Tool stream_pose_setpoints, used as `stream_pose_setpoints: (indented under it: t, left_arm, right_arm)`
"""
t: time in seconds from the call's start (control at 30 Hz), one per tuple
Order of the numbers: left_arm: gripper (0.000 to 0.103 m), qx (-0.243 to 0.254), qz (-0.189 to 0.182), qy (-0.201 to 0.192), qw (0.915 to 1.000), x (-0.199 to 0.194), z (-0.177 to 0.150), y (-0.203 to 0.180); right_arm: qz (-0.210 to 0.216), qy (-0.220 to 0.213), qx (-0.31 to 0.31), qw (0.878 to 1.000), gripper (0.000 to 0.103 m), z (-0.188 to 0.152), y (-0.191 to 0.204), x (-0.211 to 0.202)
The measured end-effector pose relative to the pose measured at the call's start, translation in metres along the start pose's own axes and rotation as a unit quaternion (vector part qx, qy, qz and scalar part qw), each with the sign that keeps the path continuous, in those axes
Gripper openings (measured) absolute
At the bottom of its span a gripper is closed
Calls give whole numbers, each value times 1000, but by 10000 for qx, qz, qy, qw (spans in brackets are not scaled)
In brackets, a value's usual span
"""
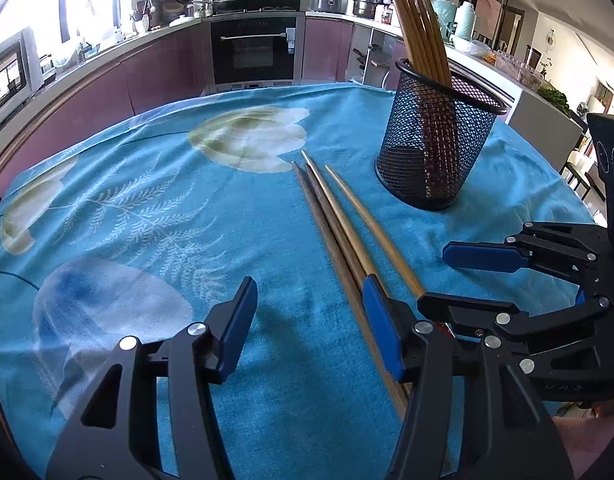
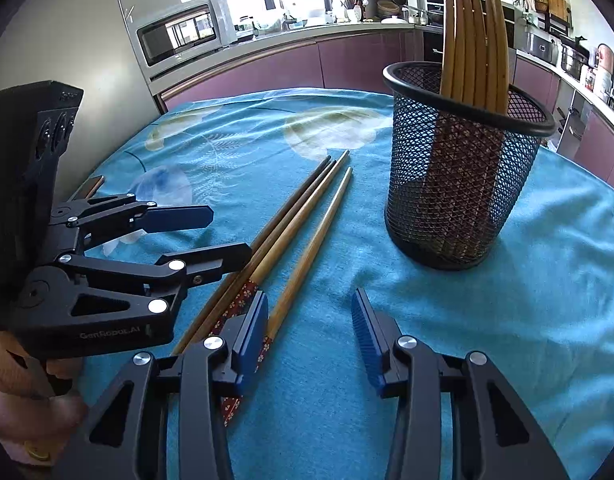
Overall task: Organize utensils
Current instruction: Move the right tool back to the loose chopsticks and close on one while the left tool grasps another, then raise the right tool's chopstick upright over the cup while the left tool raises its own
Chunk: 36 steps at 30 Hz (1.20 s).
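Observation:
Several wooden chopsticks (image 1: 339, 216) lie side by side on the blue cloth; they also show in the right wrist view (image 2: 291, 232). A black mesh cup (image 1: 435, 140) holding several upright chopsticks stands behind them, also in the right wrist view (image 2: 463, 168). My left gripper (image 1: 307, 328) is open just left of the loose chopsticks, its right finger over their near ends. My right gripper (image 2: 311, 340) is open and empty, its left finger resting over the patterned chopstick ends. Each gripper shows in the other's view: the right one in the left wrist view (image 1: 459, 276), the left one in the right wrist view (image 2: 223, 232).
The table wears a blue floral cloth (image 1: 147, 208). Kitchen counters, an oven (image 1: 253, 50) and a microwave (image 2: 187, 30) stand beyond the table's far edge.

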<state>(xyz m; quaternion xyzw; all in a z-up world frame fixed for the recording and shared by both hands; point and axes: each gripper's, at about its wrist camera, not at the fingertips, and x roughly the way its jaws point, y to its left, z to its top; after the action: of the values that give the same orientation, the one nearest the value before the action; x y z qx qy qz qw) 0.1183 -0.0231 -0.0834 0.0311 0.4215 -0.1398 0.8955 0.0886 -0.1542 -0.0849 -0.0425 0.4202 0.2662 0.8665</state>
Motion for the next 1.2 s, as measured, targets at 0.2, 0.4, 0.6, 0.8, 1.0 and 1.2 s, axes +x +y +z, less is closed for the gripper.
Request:
stream_pose_setpoints:
  t: [0.2, 0.4, 0.6, 0.8, 1.0, 1.2]
  left_arm:
    - [52, 3, 29, 42, 10000, 4, 3, 0]
    - [43, -39, 62, 96, 9999, 3, 3, 4]
    - [33, 0, 12, 123, 9999, 5, 6, 2]
    - [32, -31, 7, 205, 9998, 17, 15, 3]
    - [11, -162, -104, 193, 9996, 21, 20, 5]
    - [8, -271, -153, 87, 9995, 14, 15, 6]
  right_arm:
    - [11, 0, 4, 10000, 41, 0, 1, 0]
    - [-39, 7, -23, 10000, 39, 2, 1, 2]
    - [-135, 7, -38, 9999, 34, 8, -1, 7]
    - [-221, 5, 14, 9998, 26, 17, -2, 14]
    - [-94, -35, 340, 9994, 8, 16, -14, 13]
    - [97, -174, 660, 9976, 6, 11, -25, 5]
